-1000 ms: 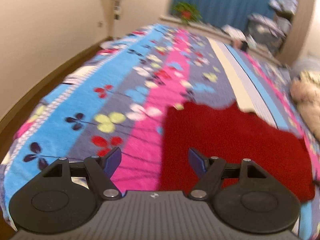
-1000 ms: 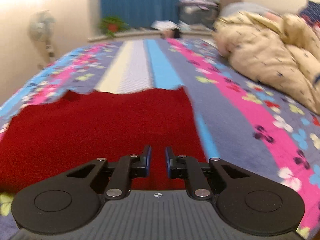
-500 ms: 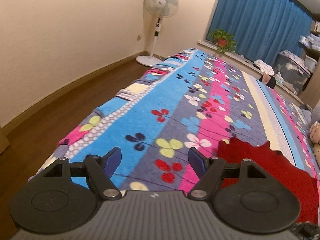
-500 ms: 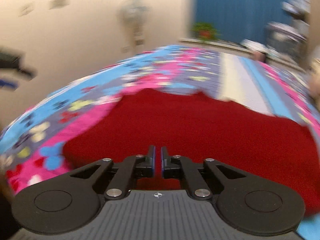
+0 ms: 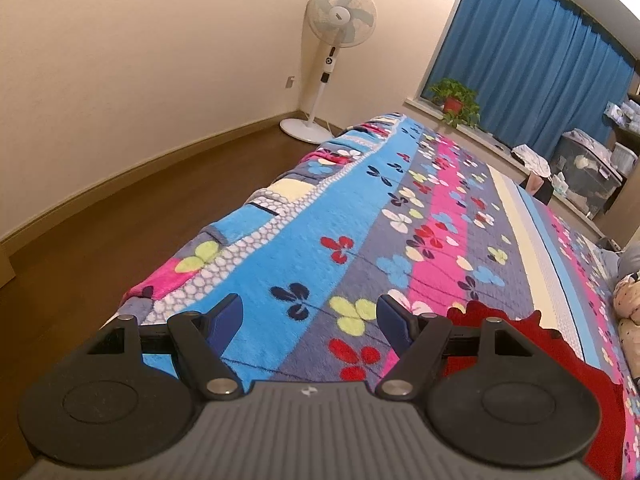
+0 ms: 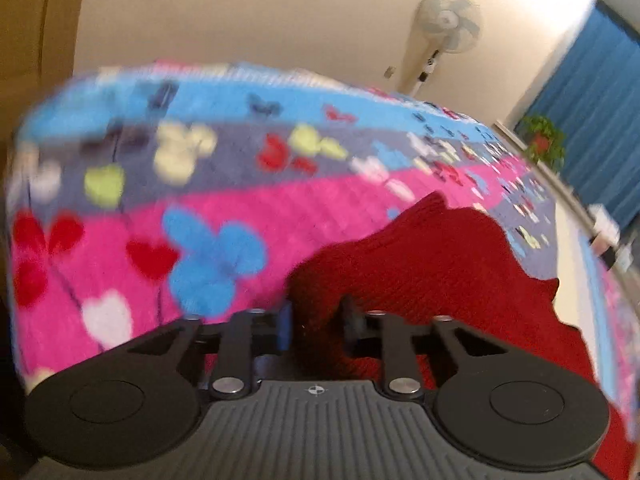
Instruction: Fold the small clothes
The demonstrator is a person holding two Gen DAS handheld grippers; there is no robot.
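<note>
A corner of the dark red knitted garment point(image 6: 432, 280) is being released as the right gripper point(image 6: 316, 320) jaws are opening after that fold; left gripper point(image 5: 308, 316) jaws are being held wide, empty, swung aside.

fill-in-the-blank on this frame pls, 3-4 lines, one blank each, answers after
1. The red knit garment lies on a flower-patterned ____.
2. Between the fingers of the left hand-held gripper, which stand wide apart, there is only blanket, so it holds ____.
3. The standing fan is beside a ____ curtain.
4. A fold of ____ fabric sits between the opening jaws of the right hand-held gripper.

Missing words: blanket; nothing; blue; red
</note>
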